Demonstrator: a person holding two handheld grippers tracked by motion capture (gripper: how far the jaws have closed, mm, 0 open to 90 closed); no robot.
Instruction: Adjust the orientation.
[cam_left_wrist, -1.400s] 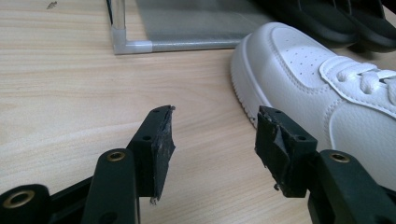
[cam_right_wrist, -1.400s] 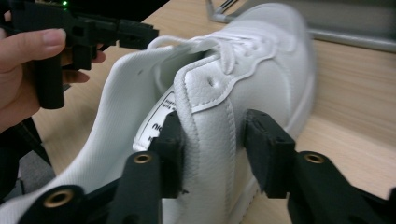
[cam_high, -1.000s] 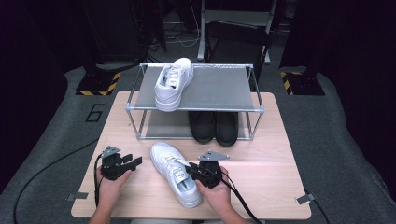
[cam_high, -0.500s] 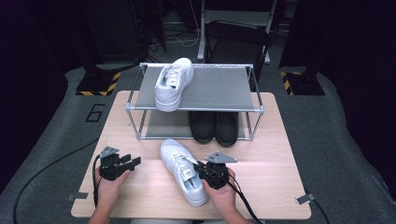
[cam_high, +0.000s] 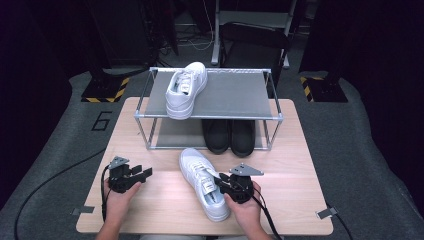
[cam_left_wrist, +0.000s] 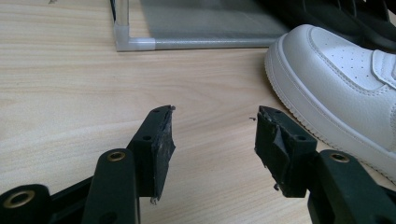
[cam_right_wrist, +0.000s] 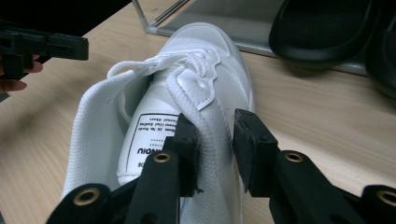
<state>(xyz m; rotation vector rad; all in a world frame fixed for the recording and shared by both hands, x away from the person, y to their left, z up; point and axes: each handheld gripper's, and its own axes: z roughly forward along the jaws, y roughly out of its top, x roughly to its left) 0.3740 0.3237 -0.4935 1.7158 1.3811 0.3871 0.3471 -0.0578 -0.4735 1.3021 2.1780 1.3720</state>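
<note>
Lit evenly from above, with the wooden table (cam_high: 165, 200) bright and the surrounding floor and background sunk in near black. Soft, short shadows under the rack (cam_high: 210, 107) and beside the white shoe (cam_high: 202, 182). Mild softness across the high view, perhaps from low resolution. Sharp on the jaws in the 2 gripper views, slightly blurred toward far edges. No harsh glare, only pale sheen on leather.
</note>
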